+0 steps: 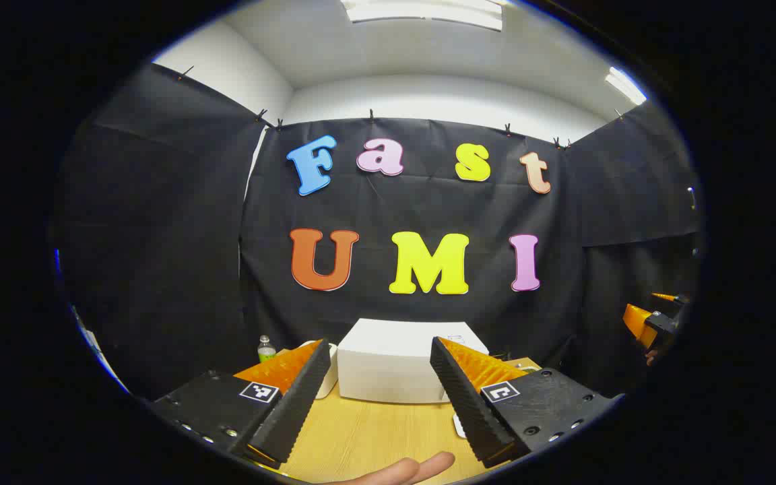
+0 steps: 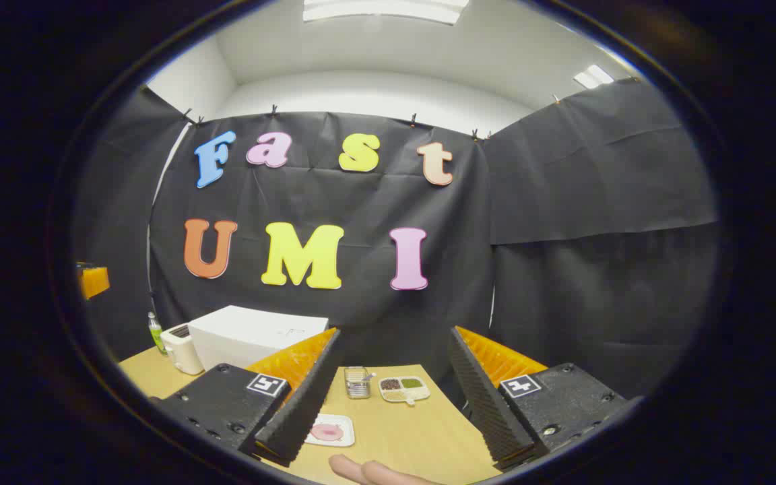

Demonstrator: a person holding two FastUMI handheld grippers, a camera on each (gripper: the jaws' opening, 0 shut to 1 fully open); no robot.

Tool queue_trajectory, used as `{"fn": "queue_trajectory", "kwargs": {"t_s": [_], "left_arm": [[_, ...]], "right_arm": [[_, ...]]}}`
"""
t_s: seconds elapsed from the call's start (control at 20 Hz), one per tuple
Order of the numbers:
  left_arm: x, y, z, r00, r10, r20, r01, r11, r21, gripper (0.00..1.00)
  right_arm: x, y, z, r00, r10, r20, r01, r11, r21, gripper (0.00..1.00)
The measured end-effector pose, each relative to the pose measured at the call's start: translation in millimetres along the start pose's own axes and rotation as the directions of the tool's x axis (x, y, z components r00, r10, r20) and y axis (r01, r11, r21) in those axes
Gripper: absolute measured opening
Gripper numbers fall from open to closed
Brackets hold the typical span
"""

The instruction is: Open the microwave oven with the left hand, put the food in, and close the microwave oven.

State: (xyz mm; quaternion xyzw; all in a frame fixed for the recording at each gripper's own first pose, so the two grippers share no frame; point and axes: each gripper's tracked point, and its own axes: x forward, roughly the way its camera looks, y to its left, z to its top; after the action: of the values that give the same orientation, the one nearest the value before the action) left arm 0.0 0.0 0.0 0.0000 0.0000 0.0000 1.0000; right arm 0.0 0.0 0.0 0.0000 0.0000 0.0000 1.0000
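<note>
The white microwave (image 1: 388,364) stands shut on the wooden table (image 1: 368,431), straight ahead of my left gripper (image 1: 380,345). That gripper hovers above the table, open, with nothing between its fingers. In the right gripper view the microwave (image 2: 253,340) sits at the left. The food, a pink piece on a small white plate (image 2: 329,431), lies on the table just beyond the left finger of my right gripper (image 2: 395,333). This gripper is also open and holds nothing. The right gripper (image 1: 651,322) shows at the far right edge of the left gripper view.
A white toaster (image 2: 182,350) and a green-capped bottle (image 2: 155,331) stand left of the microwave. A small glass jar (image 2: 357,382) and a divided dish of seasonings (image 2: 403,389) sit mid-table. A person's fingers (image 2: 374,473) show at the bottom edge. Black cloth walls enclose the booth.
</note>
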Motion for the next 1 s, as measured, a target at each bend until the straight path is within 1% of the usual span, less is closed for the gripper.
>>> {"fn": "queue_trajectory", "kwargs": {"t_s": [0.1,0.15,0.2,0.25,0.4,0.55,0.65,0.75,0.8,0.9,1.0], "left_arm": [[-4.1,-3.4,-2.9,1.0,-0.023,-0.017,0.023,1.0,-0.022,0.92],[-5.4,-3.2,-2.2,0.999,-0.029,-0.019,0.029,0.999,-0.019,0.92],[-5.2,-2.7,-3.4,0.999,-0.032,-0.02,0.031,0.999,-0.014,0.92],[-6.1,-2.4,-3.0,0.999,-0.032,-0.019,0.031,0.999,-0.011,0.92],[-4.9,-4.8,-2.0,0.999,-0.037,-0.011,0.037,0.999,-0.012,0.92],[0.8,-11.0,-7.4,0.999,-0.04,-0.021,0.04,0.999,-0.012,0.92],[7.3,-18.4,-10.8,0.999,-0.047,-0.027,0.047,0.999,-0.015,0.92],[16.0,-28.0,-14.6,0.998,-0.06,-0.024,0.06,0.998,-0.009,0.92],[21.9,-32.5,-17.5,0.998,-0.064,-0.023,0.064,0.998,-0.006,0.92],[36.0,-44.0,-25.5,0.997,-0.072,-0.026,0.071,0.997,-0.024,0.92],[53.2,-55.5,-33.1,0.997,-0.077,-0.021,0.076,0.996,-0.043,0.92]], "right_arm": [[-2.8,3.1,-0.6,1.0,0.015,-0.01,-0.015,1.0,0.001,1.0],[-4.6,3.0,0.4,1.0,0.017,-0.006,-0.017,1.0,-0.001,0.95],[-5.2,1.4,2.4,1.0,0.012,0.002,-0.012,1.0,-0.001,0.95],[-5.6,0.1,4.6,1.0,0.006,0.01,-0.006,1.0,-0.002,1.0],[-8.8,-3.1,10.3,0.999,-0.025,0.038,0.025,1.0,0.009,1.0],[-11.6,5.4,11.3,0.999,-0.007,0.041,0.006,1.0,0.027,1.0],[-12.0,2.3,12.9,0.999,-0.011,0.051,0.01,1.0,0.026,1.0],[-14.4,10.9,14.5,0.998,0.019,0.053,-0.022,0.999,0.044,1.0],[-14.3,9.0,14.6,0.998,0.02,0.054,-0.023,0.998,0.056,1.0],[-14.1,3.6,15.0,0.998,0.012,0.06,-0.015,0.998,0.055,1.0],[-15.9,3.3,14.7,0.998,0.02,0.063,-0.024,0.998,0.058,1.0]]}}
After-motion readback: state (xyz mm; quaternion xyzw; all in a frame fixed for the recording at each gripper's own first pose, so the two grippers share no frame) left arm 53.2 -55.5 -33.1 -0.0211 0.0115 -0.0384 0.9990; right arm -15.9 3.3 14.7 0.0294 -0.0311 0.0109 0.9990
